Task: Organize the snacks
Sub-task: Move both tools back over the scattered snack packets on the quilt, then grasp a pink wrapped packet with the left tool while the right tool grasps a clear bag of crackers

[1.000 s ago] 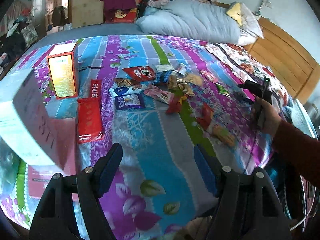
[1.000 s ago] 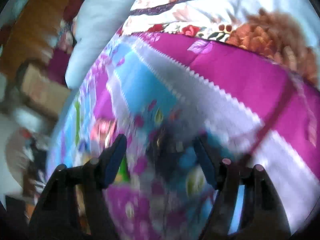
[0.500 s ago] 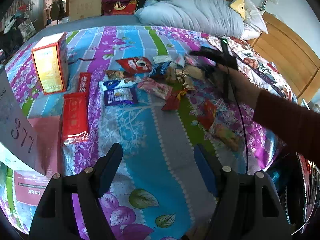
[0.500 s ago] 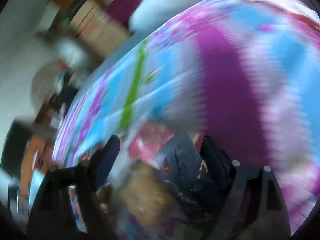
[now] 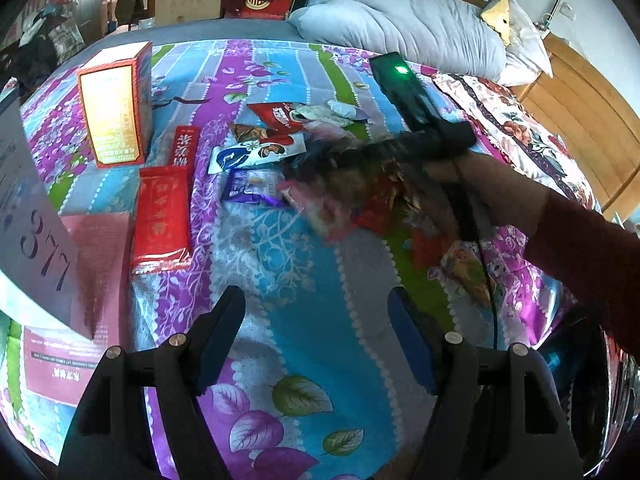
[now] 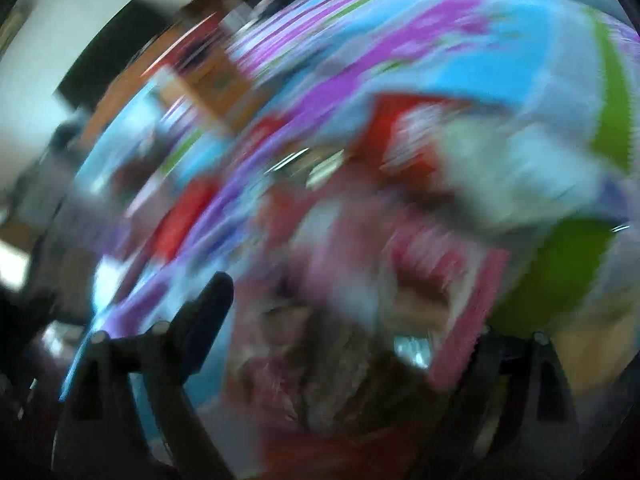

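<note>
Your left gripper (image 5: 316, 330) hangs over the near end of the striped floral bedspread (image 5: 304, 360) with its jaws spread wide and nothing between them. Taking the tall orange-and-red box (image 5: 116, 108) as the landmark: the snack pile (image 5: 296, 152) lies to its right, near the middle of the bed, with a long red packet (image 5: 162, 216) just below the box and a narrow red one (image 5: 184, 146) right beside the box's lower corner. A white-and-blue pouch (image 5: 256, 152) and a purple one (image 5: 252, 188) lie further right of the box, touching or nearly so. Your right hand (image 5: 492, 184) is down in the far-right part of that pile holding the right gripper (image 6: 344, 320), and the packets around it are smeared by motion blur. The right wrist view is so blurred that you can make out one dark finger (image 6: 204, 320) and a pink-edged wrapper (image 6: 464, 312) close to the jaws, but I can't tell if they're gripping anything. There's a bare stretch of bedspread between your left gripper and the pile. A white carton marked 377 (image 5: 32, 232) crowds in below-left of the box, and far right of it the wooden bed frame (image 5: 576, 112) edges the bed.
</note>
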A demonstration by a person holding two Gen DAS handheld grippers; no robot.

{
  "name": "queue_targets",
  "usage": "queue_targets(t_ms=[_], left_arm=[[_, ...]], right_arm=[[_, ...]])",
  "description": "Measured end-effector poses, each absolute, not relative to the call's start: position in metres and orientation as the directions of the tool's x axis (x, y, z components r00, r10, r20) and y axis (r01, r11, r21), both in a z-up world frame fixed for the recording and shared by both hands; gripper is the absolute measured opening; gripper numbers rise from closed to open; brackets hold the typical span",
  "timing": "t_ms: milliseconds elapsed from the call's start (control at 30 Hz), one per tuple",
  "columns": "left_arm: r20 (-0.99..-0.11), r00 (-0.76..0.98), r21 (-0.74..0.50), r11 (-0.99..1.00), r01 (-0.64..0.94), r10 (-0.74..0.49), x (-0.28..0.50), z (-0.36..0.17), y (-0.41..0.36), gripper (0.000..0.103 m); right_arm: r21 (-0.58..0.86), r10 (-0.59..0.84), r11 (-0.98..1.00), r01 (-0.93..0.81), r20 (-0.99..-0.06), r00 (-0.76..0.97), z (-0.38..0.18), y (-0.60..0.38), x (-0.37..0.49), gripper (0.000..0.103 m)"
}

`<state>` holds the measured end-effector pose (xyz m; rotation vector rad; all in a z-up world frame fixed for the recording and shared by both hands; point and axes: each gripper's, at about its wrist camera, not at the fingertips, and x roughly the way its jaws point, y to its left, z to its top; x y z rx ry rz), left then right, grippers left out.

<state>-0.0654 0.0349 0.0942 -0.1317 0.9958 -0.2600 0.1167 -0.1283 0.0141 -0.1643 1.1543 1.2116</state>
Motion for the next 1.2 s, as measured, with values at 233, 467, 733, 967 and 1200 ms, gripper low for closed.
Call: queue_targets(t_ms=[233, 467, 733, 967, 1200], left_arm=[[-0.819, 0.493, -0.247, 0.956, 0.16, -0.294, -0.086, 0.087, 0.041, 0.075], [-0.828, 0.494, -0.239, 0.964, 0.118, -0.266, -0.09, 0.073, 0.045, 0.075], [-0.825, 0.512, -0.218, 0.971, 0.102, -0.239, -0.033, 0.044, 0.031, 0.054], [-0.846, 0.496, -0.195, 0.98, 0.052, -0.194, 0.006, 0.017, 0.021, 0.053], [-0.846, 0.525, -0.066, 0.995, 0.076, -0.097, -0.005, 0.02, 0.017, 0.038]], right_arm=[[0.499, 0.756, 0.399, -0.769, -0.653, -0.031, 0.078, -0.189, 0.069, 0.08], [0.388, 0.604, 0.732, -0.56, -0.75, 0.27, 0.067, -0.244, 0.043, 0.08], [0.545, 0.624, 0.781, -0.305, -0.696, 0.356, 0.029, -0.269, 0.002, 0.08], [0.468, 0.602, 0.795, -0.386, -0.688, 0.406, 0.053, -0.257, -0.009, 0.08], [0.466, 0.648, 0.749, -0.471, -0.66, 0.38, 0.062, -0.223, -0.005, 0.063]])
